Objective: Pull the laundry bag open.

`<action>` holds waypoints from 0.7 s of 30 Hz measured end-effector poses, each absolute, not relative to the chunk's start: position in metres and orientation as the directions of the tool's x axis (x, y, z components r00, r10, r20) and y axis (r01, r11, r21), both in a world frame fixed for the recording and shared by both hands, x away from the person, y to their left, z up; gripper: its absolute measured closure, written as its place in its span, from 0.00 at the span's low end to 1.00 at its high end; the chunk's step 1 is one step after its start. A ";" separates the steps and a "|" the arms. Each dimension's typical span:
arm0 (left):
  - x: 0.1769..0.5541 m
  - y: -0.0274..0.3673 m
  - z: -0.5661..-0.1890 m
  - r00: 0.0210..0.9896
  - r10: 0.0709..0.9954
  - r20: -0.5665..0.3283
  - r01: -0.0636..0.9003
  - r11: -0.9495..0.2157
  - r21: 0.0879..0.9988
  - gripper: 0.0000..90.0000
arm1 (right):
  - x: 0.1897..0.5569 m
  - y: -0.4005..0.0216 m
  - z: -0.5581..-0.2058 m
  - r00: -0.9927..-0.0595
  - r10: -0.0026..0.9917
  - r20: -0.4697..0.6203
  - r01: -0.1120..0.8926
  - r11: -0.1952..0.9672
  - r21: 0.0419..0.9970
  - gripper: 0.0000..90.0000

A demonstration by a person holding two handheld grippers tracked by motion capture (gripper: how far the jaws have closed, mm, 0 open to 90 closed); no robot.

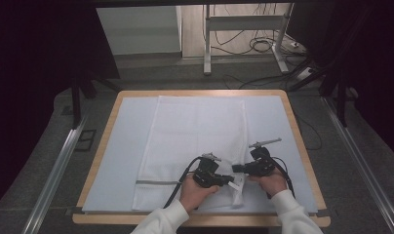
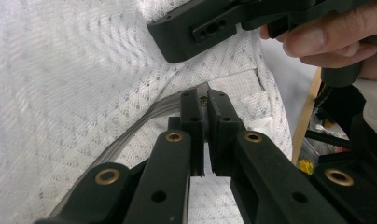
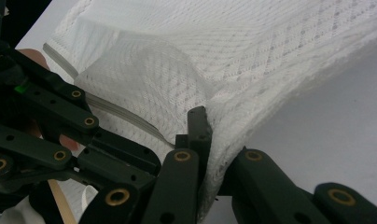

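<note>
A white mesh bag (image 1: pixel 195 136) lies flat on the covered table, its grey zipper (image 1: pixel 156 183) running along the near end. My left gripper (image 1: pixel 228 179) points right and is shut on the zipper pull (image 2: pixel 204 100), with the zipper tape (image 2: pixel 140 126) trailing off to the left. My right gripper (image 1: pixel 236 168) points left, right beside it, and is shut on the bag's mesh (image 3: pixel 233 93) at the near right corner, which is lifted and bunched. In the right gripper view one jaw (image 3: pixel 198 123) shows and the cloth hides the other. The right gripper (image 2: pixel 200 25) hangs just above the left jaws.
A pale sheet (image 1: pixel 122 146) covers the wooden table (image 1: pixel 100 151). Bare sheet lies left and right of the bag. Beyond the table stand desk legs with cables (image 1: pixel 256 44) on the floor. Metal rails (image 1: pixel 58 165) run along both sides.
</note>
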State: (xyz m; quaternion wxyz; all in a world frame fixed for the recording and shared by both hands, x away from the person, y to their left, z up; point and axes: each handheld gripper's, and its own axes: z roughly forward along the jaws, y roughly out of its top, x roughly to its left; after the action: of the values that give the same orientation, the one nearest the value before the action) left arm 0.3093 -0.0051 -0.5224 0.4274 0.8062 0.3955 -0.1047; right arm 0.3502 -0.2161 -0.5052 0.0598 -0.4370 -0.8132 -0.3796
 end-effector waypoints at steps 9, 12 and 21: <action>0.311 -0.003 -0.525 0.659 0.547 -0.517 0.735 -0.320 0.598 0.96 | 0.350 -0.217 -0.506 -0.613 0.661 0.433 0.756 0.334 0.562 0.98; 0.312 -0.001 -0.526 0.655 0.544 -0.524 0.739 -0.318 0.594 0.96 | 0.350 -0.217 -0.507 -0.613 0.660 0.434 0.757 0.336 0.560 0.98; 0.314 0.001 -0.527 0.652 0.544 -0.528 0.743 -0.319 0.589 0.96 | 0.347 -0.216 -0.505 -0.621 0.656 0.430 0.751 0.341 0.565 0.98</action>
State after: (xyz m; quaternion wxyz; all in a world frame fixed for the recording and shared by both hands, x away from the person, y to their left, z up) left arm 0.3144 0.0009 -0.5274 0.4246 0.8036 0.4004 -0.1167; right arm 0.3472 -0.2163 -0.5052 0.0632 -0.4308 -0.8166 -0.3790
